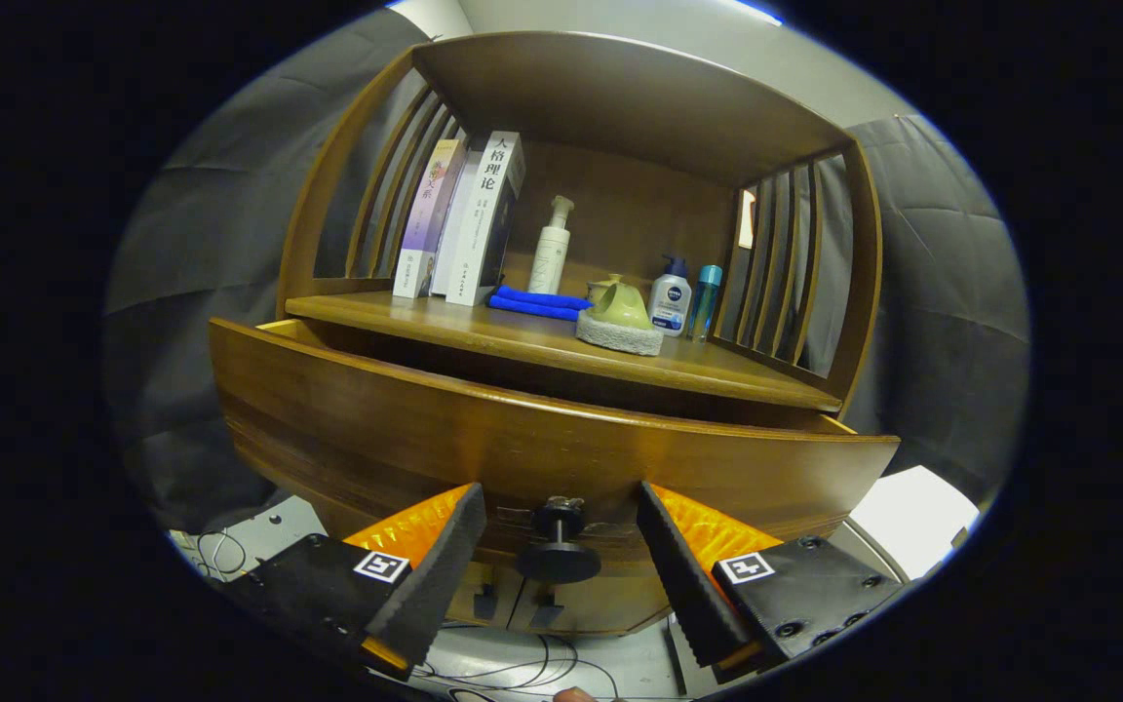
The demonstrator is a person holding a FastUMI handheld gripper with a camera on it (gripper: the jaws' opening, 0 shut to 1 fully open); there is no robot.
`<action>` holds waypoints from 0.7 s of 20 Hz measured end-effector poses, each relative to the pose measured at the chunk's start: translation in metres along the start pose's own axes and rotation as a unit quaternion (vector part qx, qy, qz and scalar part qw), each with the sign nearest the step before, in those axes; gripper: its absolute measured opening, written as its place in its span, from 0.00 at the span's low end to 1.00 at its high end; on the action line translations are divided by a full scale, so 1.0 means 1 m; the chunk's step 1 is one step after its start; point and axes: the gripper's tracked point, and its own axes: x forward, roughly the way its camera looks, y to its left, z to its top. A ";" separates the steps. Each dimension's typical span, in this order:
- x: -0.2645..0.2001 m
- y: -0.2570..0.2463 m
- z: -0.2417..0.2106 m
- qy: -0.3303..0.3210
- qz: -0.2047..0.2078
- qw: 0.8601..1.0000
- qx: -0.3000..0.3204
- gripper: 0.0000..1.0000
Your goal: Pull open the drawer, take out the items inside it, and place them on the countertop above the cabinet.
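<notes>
One drawer is the matter in hand, and it stands pulled out from the wooden cabinet, its curved front leaning toward the camera and a dark gap showing between its top edge and the surface above. Its black knob juts out low on the front, lying between the two fingers of the claw, which is spread wide with neither pad touching the knob or the wood. From this low angle the inside of the drawer is hidden behind its front, so what lies in it cannot be told. By my reading the pulling step is at or near its end and the taking-out has not begun. The next move seems to call for lifting the claw above the front edge and tipping it downward to look into the drawer, then closing on whatever is found there. On the surface sit several upright books, a white pump bottle, a folded blue cloth, a green pot on a grey mat, and two small bottles; bare wood shows toward the front, likely room enough for setting things down.
</notes>
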 end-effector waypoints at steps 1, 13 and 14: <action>0.004 0.000 0.001 0.002 -0.001 1.000 0.000 0.99; 0.051 0.011 0.007 0.024 -0.002 1.000 0.000 1.00; 0.054 0.012 0.007 0.027 -0.001 1.000 0.001 1.00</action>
